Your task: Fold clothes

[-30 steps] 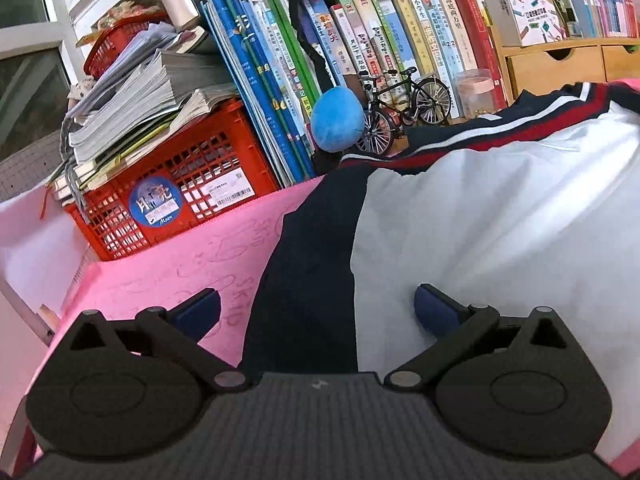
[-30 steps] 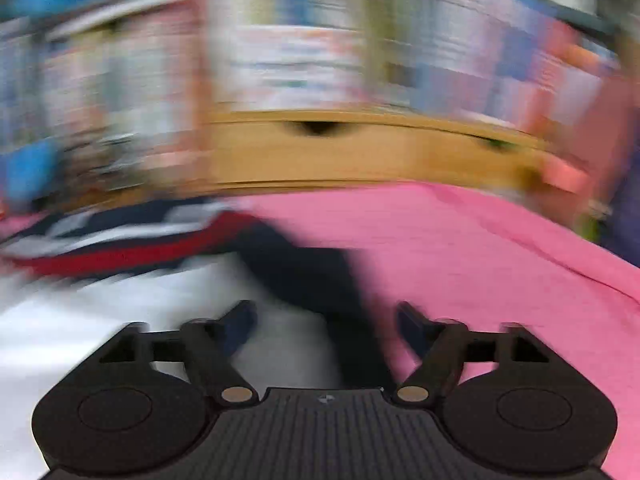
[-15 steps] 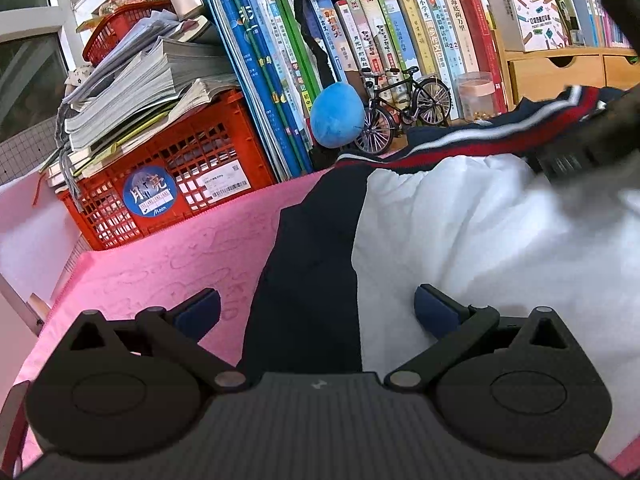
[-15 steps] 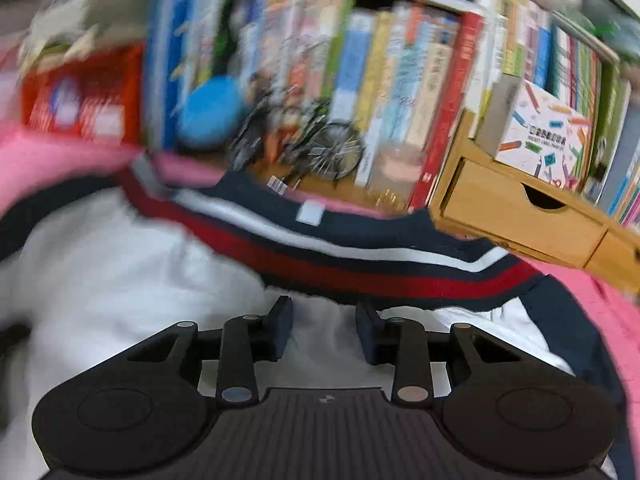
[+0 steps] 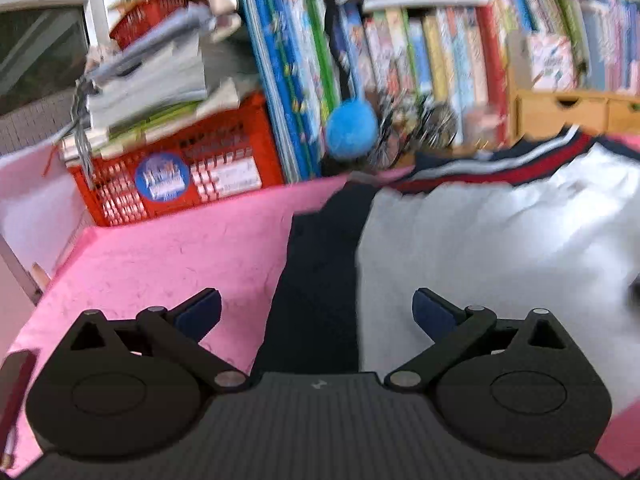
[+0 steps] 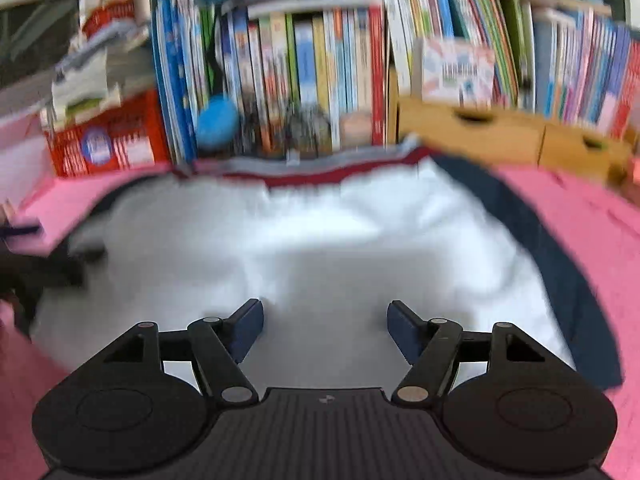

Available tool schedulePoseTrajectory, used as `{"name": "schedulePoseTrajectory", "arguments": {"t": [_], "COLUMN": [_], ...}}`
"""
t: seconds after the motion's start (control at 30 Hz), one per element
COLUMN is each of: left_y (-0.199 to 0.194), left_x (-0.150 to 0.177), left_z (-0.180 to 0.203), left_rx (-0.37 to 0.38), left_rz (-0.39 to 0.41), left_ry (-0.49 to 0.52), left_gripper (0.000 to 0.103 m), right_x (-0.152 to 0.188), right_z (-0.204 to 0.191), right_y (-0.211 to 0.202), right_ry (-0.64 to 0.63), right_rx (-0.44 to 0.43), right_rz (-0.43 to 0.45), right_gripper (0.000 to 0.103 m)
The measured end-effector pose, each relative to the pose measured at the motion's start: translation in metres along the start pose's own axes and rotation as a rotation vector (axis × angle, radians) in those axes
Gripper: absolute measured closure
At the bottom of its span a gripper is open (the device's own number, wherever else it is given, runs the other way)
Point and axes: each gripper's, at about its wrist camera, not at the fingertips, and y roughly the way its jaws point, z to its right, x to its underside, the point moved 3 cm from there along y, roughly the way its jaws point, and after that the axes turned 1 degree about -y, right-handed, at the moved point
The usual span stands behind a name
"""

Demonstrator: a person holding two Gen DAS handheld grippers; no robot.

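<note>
The shirt (image 6: pixel 320 248) lies flat on the pink bench (image 5: pixel 180 248); your left gripper (image 5: pixel 316 312) is spread, your right gripper (image 6: pixel 324 328) is opening, both empty. If you pinch the blurred, seemingly loose white middle, you'll bunch one layer and skew the fold.

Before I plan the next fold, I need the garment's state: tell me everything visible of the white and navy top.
The white and navy top lies spread and rumpled on the pink table cover. Its body is white, soft-looking fabric; navy panels run down both sides, and a red, white and navy striped band crosses the far edge, nearest the books. Neither open gripper holds it; blur hides finer detail.
</note>
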Motion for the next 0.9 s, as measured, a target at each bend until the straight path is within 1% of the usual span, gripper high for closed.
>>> {"name": "schedulePoseTrajectory", "arguments": {"t": [0.07, 0.13, 0.17, 0.23, 0.27, 0.37, 0.4, 0.43, 0.5, 0.53, 0.6, 0.73, 0.8, 0.9], "left_y": [-0.023, -0.036, -0.039, -0.032, -0.023, 0.013, 0.026, 0.04, 0.061, 0.071, 0.088, 0.125, 0.139, 0.156], "left_x": [-0.014, -0.026, -0.029, -0.03, -0.028, -0.024, -0.025, -0.028, -0.035, -0.041, -0.055, -0.078, -0.088, -0.093], "left_z": [0.014, 0.04, 0.053, 0.083, 0.096, 0.123, 0.126, 0.128, 0.129, 0.128, 0.129, 0.136, 0.133, 0.126], "left_rx": [0.039, 0.074, 0.081, 0.072, 0.069, 0.061, 0.062, 0.066, 0.068, 0.062, 0.051, -0.027, -0.031, -0.007], "left_rz": [0.051, 0.09, 0.097, 0.074, 0.049, -0.057, -0.093, -0.128, -0.163, -0.176, -0.188, -0.178, -0.196, -0.213], "left_ry": [0.028, 0.084, 0.113, 0.181, 0.216, 0.296, 0.298, 0.288, 0.248, 0.225, 0.202, 0.246, 0.217, 0.159], "left_gripper": [0.0, 0.0, 0.0, 0.0, 0.0, 0.002, 0.004, 0.004, 0.003, 0.002, 0.001, 0.0, 0.0, 0.0], "right_x": [0.008, 0.011, 0.012, 0.012, 0.012, 0.012, 0.012, 0.012, 0.013, 0.013, 0.013, 0.013, 0.013, 0.013], "right_z": [-0.008, -0.014, -0.012, -0.004, 0.0, 0.006, 0.006, 0.007, 0.008, 0.008, 0.008, 0.01, 0.01, 0.012], "right_y": [0.001, 0.001, 0.001, 0.003, 0.003, 0.002, 0.002, 0.002, 0.002, 0.002, 0.001, -0.001, -0.001, -0.002], "right_ry": [-0.032, -0.054, -0.045, -0.001, 0.023, 0.046, 0.046, 0.048, 0.053, 0.054, 0.053, 0.056, 0.057, 0.061], "right_rx": [0.038, 0.075, 0.074, 0.047, 0.032, 0.012, 0.012, 0.008, -0.003, -0.01, -0.011, -0.015, -0.017, -0.021], "right_rz": [0.026, 0.054, 0.052, 0.038, 0.031, 0.025, 0.025, 0.025, 0.023, 0.022, 0.022, 0.024, 0.026, 0.031], "right_gripper": [0.029, 0.024, 0.022, 0.019, 0.018, 0.015, 0.015, 0.014, 0.008, 0.008, 0.008, 0.008, 0.008, 0.008]}}
